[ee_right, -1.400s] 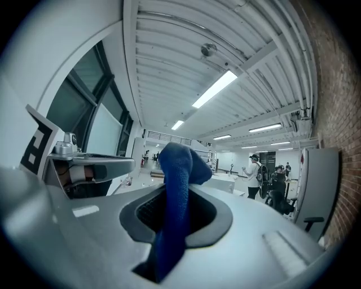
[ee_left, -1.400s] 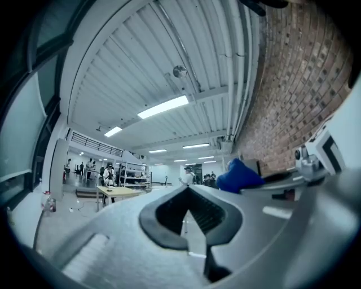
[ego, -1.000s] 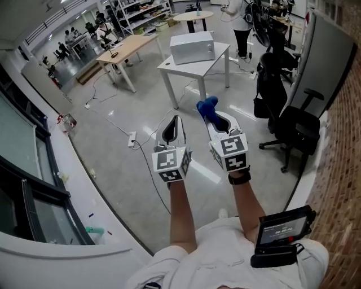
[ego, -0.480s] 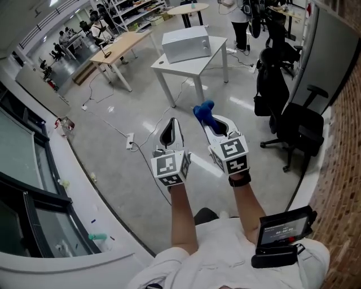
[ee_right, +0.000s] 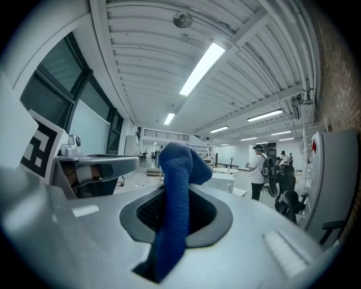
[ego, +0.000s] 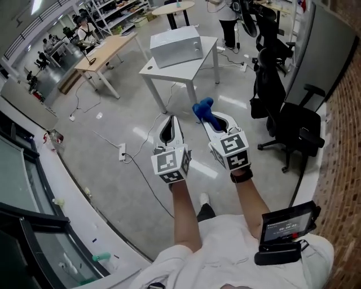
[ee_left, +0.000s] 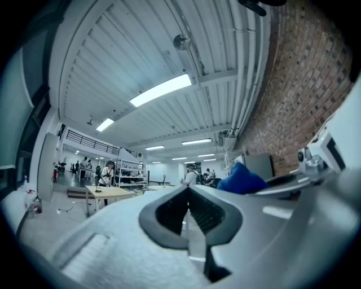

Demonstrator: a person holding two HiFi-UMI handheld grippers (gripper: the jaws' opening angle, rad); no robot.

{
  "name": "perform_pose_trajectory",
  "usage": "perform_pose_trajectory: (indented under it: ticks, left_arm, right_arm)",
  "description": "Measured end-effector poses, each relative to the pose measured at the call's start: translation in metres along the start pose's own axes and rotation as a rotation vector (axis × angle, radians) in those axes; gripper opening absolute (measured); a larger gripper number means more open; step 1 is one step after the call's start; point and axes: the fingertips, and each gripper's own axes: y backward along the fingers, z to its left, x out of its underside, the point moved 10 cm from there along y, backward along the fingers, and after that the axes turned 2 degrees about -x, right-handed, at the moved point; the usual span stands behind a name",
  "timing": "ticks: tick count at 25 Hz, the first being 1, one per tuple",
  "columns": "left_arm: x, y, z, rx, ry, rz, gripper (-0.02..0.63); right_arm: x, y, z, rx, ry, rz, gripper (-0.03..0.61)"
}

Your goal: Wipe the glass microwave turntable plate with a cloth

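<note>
My right gripper is shut on a blue cloth, which sticks out past its jaws; in the right gripper view the blue cloth stands up between the closed jaws of that gripper. My left gripper is shut with nothing in it, held beside the right one; the left gripper shows its jaws together. A white microwave sits on a white table ahead. No glass turntable plate is visible.
Black office chairs stand to the right by a brick wall. A wooden table stands at far left, with cables and a power strip on the floor. A person stands beyond the white table.
The view has moved closer to the white table with the microwave. Both grippers keep the same pose, the cloth still held.
</note>
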Motion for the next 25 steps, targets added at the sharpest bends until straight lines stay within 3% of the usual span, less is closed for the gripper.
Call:
perform_pose_trajectory:
  ticks: [5,14,25]
  left_arm:
    - [-0.011,-0.057,0.040,0.012,0.025,-0.049,0.003]
    - [-0.004,-0.114,0.105,0.029,0.049,-0.066,0.003]
    - [0.022,-0.187,0.124,0.044,0.069,-0.018,0.003]
  right_arm:
    - [-0.029,-0.060,-0.007,0.001,0.046,-0.064,0.064]
    - [-0.034,-0.143,0.000,0.018,0.066,-0.036,0.064]
    - [-0.023,-0.209,-0.039,0.010,0.050,-0.005,0.064]
